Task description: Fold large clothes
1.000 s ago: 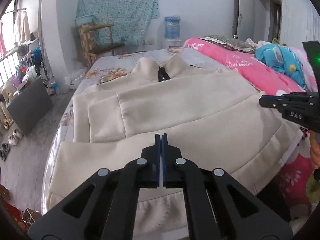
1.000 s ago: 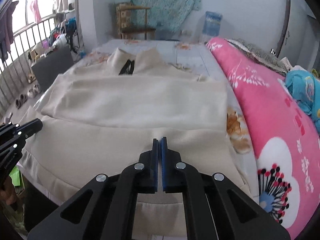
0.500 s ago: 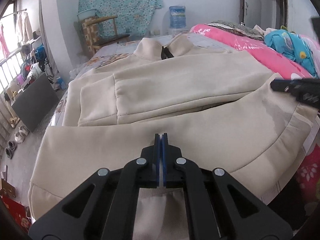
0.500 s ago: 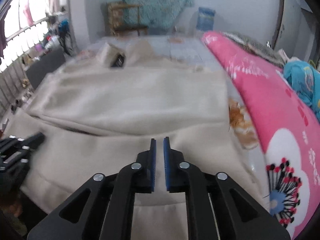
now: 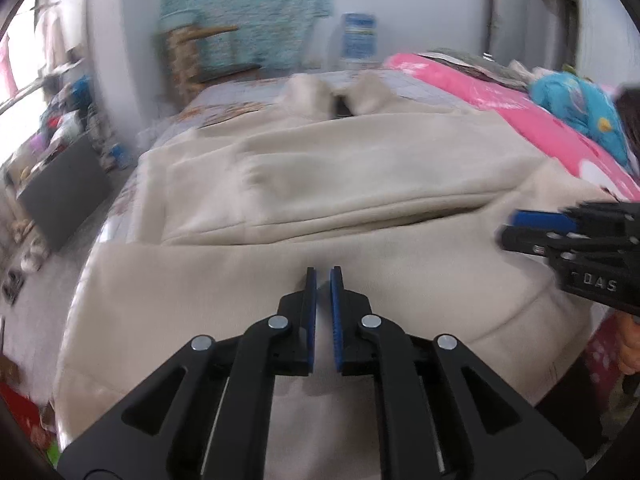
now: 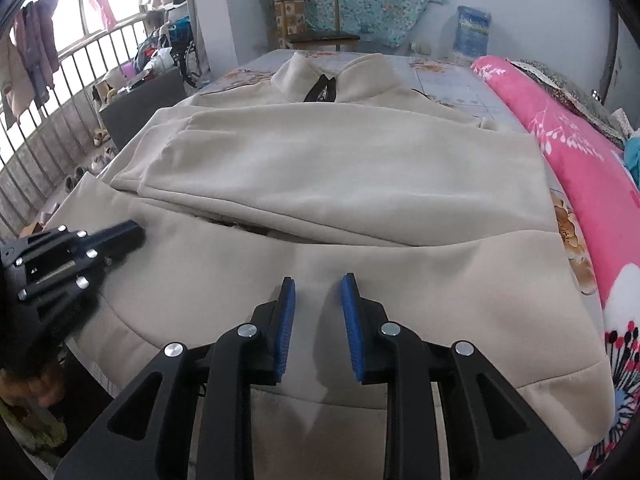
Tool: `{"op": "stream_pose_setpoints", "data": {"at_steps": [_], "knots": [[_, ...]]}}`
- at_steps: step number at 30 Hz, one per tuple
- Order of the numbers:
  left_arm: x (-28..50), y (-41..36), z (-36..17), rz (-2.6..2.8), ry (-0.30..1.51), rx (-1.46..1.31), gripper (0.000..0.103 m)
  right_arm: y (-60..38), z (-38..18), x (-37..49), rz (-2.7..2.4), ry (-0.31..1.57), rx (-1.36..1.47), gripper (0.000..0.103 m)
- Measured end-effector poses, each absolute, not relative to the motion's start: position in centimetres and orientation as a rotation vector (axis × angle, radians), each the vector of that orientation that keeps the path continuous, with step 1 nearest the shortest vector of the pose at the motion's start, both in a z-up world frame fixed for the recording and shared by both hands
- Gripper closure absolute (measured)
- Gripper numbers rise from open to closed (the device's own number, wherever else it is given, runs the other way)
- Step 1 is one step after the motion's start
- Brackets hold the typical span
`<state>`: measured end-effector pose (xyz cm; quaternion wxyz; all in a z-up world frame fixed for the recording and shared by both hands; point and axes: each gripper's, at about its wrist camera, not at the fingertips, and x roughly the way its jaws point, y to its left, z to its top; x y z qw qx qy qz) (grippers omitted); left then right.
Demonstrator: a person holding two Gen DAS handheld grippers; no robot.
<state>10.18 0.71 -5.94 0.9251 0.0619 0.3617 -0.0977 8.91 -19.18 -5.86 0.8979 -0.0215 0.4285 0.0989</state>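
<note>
Since the earlier frames both grippers have let go: the left gripper (image 5: 323, 274), pressed closed a second ago, now shows a narrow slit between its blue pads, and the right gripper (image 6: 319, 282) has spread from a thin gap to a clearly wide one. Neither has hold of anything — the fabric lies flat beneath the fingertips of both. The left wrist view is blurred, so fine detail there is hard to read.

The cream jacket (image 6: 340, 168) lies spread across the bed (image 6: 452, 80), collar toward the far edge and hem at the near edge, where it drapes slightly over. Its sleeves are folded across the chest, forming a layered band over the body panel. In the right wrist view the left gripper (image 6: 120, 236) hovers over the hem near the bed's left edge; in the left wrist view the right gripper (image 5: 520, 228) sits over the hem toward the right side.

A pink floral quilt (image 6: 580, 168) runs along the bed's right edge, just beside the jacket. Beyond the far edge stand a wooden chair (image 6: 316, 20) and a water bottle (image 6: 474, 34).
</note>
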Motion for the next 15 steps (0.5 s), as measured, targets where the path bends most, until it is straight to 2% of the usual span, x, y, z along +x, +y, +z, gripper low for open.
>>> {"op": "stream_pose_setpoints", "data": {"at_steps": [2,4,8,15], "knots": [[10.5,2.9,-6.0,-0.142,0.746,0.110,0.096,-19.2,-5.8,8.8,0.209,0.886,-0.045,0.079],[10.9,6.4,-5.8,-0.089,0.753,0.044,0.101,-19.2,-6.0,9.0,0.211,0.886,-0.040,0.079],[11.5,11.6,-5.5,0.070,0.742,0.012,0.101,-19.5,-6.2,9.2,0.216,0.879,-0.034,0.079],[10.1,10.6,-3.2,-0.029,0.698,-0.080,0.101,-20.0,-6.2,9.3,0.226,0.877,-0.003,0.079]]}}
